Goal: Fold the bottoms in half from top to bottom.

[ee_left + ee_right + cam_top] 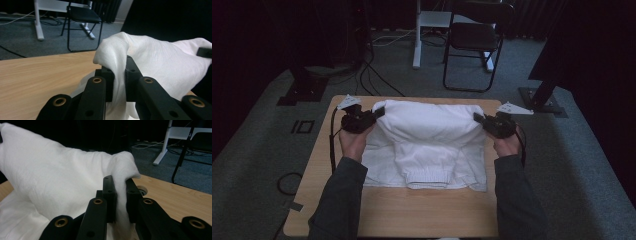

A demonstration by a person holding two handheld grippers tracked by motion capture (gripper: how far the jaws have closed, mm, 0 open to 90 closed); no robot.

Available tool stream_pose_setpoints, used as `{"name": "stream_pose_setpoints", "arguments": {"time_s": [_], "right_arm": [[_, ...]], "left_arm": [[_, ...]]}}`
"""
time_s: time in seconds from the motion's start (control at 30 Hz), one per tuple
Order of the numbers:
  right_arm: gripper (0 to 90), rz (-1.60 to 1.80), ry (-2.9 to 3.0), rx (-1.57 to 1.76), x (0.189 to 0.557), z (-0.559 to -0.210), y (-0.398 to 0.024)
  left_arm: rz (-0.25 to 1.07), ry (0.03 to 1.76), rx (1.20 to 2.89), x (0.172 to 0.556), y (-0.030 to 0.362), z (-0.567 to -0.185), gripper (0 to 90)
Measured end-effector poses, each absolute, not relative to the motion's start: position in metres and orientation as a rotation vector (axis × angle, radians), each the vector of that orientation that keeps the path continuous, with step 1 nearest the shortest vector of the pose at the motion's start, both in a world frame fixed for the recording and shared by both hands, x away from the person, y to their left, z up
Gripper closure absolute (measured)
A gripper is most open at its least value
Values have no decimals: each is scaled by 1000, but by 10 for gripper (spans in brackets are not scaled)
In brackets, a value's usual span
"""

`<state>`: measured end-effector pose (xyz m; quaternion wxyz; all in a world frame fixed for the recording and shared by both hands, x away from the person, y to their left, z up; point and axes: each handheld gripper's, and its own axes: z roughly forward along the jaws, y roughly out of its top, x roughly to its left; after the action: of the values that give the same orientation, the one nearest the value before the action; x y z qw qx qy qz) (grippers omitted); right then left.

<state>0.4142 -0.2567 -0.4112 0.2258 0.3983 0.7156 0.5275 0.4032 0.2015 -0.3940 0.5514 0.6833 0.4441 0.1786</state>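
Observation:
A white garment [427,140] lies on the wooden table [402,210], its ribbed hem toward the near edge. Its far part is lifted and stretched between both grippers. My left gripper [374,116] is shut on the garment's left corner; in the left gripper view the white cloth [150,57] is pinched between the black jaws of that gripper [119,75]. My right gripper [479,120] is shut on the right corner, and in the right gripper view the fabric [62,177] bunches over the jaw tips of this gripper [121,192]. A person's hands and dark sleeves hold both tools.
A black folding chair [474,40] and a white desk leg [417,35] stand beyond the table on grey carpet. Cables [372,80] run across the floor at the back left. Dark stand bases [542,100] sit near the table's far corners. A round hole [142,190] is in the tabletop.

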Motion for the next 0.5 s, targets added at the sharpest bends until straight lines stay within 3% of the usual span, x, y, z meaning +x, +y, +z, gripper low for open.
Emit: {"name": "stream_pose_setpoints", "arguments": {"time_s": [0.27, 0.33, 0.37, 0.43, 0.5], "right_arm": [[800, 1447, 2077, 1072, 367, -464, -260], [691, 1426, 2135, 1099, 357, -481, -261], [587, 1416, 2153, 1111, 354, -487, -262], [454, 1414, 2132, 1126, 347, -489, -264], [412, 1449, 2072, 1117, 342, -477, -264]], "left_arm": [[330, 1044, 1709, 362, 211, -443, 775], [305, 1059, 1737, 355, 215, -456, 660], [322, 1080, 1738, 353, 218, -458, 593], [342, 1092, 1704, 350, 223, -454, 539], [362, 1093, 1678, 350, 223, -444, 531]]}}
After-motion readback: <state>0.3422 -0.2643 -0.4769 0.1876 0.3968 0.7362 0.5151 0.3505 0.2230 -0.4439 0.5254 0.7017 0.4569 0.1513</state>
